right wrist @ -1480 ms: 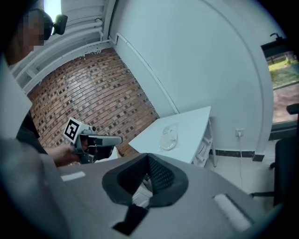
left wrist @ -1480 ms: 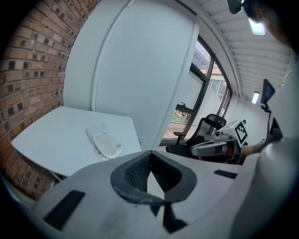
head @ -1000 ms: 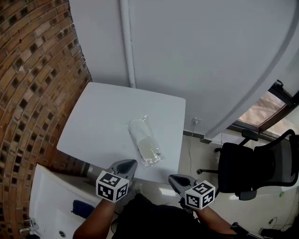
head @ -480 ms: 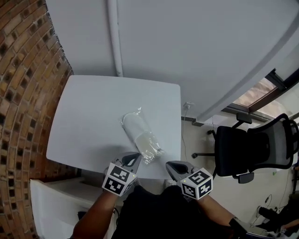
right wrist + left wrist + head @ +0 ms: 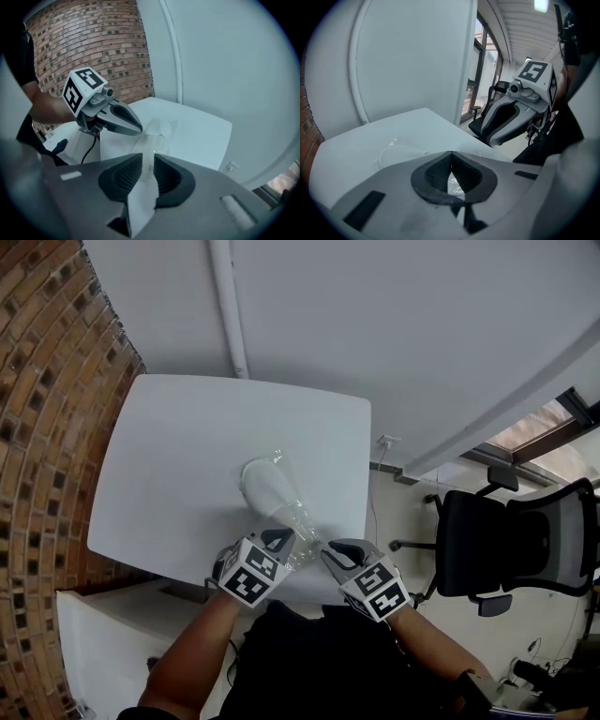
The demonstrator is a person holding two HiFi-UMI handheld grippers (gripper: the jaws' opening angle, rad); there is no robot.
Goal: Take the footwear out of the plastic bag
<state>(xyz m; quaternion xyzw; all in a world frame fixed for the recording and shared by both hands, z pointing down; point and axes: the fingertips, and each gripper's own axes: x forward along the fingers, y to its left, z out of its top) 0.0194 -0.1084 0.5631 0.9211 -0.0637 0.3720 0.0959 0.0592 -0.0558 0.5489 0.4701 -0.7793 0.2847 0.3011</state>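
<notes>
Head view: plastic bag (image 5: 279, 504) with the white footwear (image 5: 262, 486) still inside lies on the table (image 5: 178, 456) near the front edge, one end toward the person. Left tool (image 5: 281, 538) and right tool (image 5: 330, 550) flank that end, probably to work the mouth open.
Left gripper view: jaws fully together, nothing pinched, crinkled film just past the tips.
Right gripper view: jaws have just been opening and are now partly apart. Bag end lines up with the gap, pads not pressing on it.
</notes>
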